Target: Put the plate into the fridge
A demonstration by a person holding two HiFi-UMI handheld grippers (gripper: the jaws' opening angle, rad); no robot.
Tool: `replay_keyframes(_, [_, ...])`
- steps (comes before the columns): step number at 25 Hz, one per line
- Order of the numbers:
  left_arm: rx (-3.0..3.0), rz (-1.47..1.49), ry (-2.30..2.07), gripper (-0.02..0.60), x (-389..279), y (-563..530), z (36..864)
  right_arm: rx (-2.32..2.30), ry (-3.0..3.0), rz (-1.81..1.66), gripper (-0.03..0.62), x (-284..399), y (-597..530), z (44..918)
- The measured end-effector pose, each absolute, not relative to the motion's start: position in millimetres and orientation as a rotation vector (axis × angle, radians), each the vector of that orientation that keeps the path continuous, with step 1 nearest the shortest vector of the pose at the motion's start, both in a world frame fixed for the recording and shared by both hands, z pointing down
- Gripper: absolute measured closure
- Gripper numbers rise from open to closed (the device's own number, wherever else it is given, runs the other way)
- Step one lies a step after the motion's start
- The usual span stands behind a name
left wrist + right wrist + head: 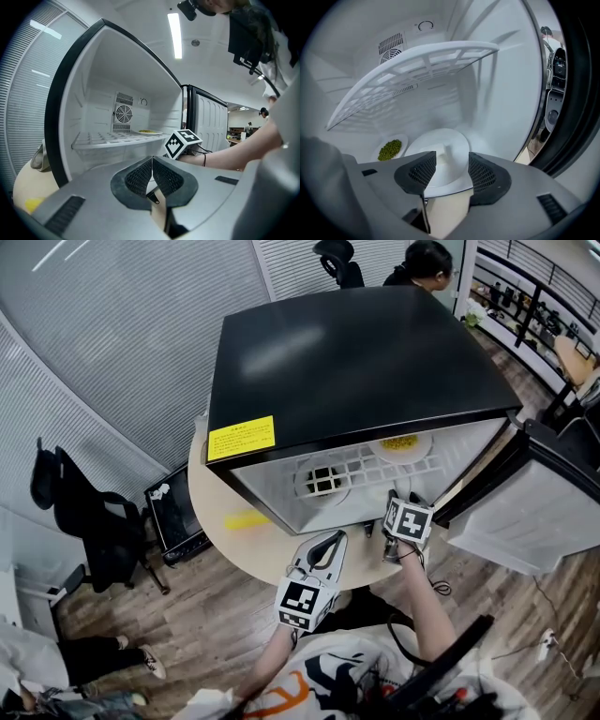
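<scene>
The small black-topped fridge (pixel 356 362) stands on a round table with its door swung open to the right. In the right gripper view a white plate (pixel 445 159) with a pale block on it lies on the fridge's floor. My right gripper (pixel 452 168) is open just above the plate's near rim, and its pads do not touch it. From above, the right gripper (pixel 394 498) reaches into the fridge's mouth. My left gripper (pixel 152 171) is shut on nothing and hangs outside the fridge (pixel 330 542), left of the right one.
A white wire shelf (pixel 417 75) spans the fridge above the plate and carries a plate of yellow food (pixel 150 132). A small dish of green bits (pixel 390 150) sits on the floor left of the plate. The open door (pixel 525 502) stands right. A yellow object (pixel 246 518) lies on the table.
</scene>
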State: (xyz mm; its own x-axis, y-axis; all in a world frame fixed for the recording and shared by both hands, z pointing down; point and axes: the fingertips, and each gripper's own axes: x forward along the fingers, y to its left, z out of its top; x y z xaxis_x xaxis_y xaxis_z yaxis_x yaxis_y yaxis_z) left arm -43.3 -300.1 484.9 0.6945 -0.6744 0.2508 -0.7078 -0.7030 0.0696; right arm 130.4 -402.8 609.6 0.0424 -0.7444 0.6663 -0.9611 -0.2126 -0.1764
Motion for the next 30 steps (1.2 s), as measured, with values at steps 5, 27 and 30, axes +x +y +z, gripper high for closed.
replay_keyframes(5, [2.748,0.306,-1.128,0.568,-46.4,-296.1,483.0,2.031,-1.776,1.004,0.387,126.5,-393.4,598.4])
replay_keyframes(27, [2.767,0.235,-1.078,0.568,-59.0,-236.8,475.0,1.993,-2.094,0.991,0.462,61.0,-267.9,512.7])
replay_keyframes(30, [2.759,0.259,-1.05,0.568,-59.3,-220.3,483.9,2.019,-2.084,1.0,0.477,62.9,-241.1,510.2])
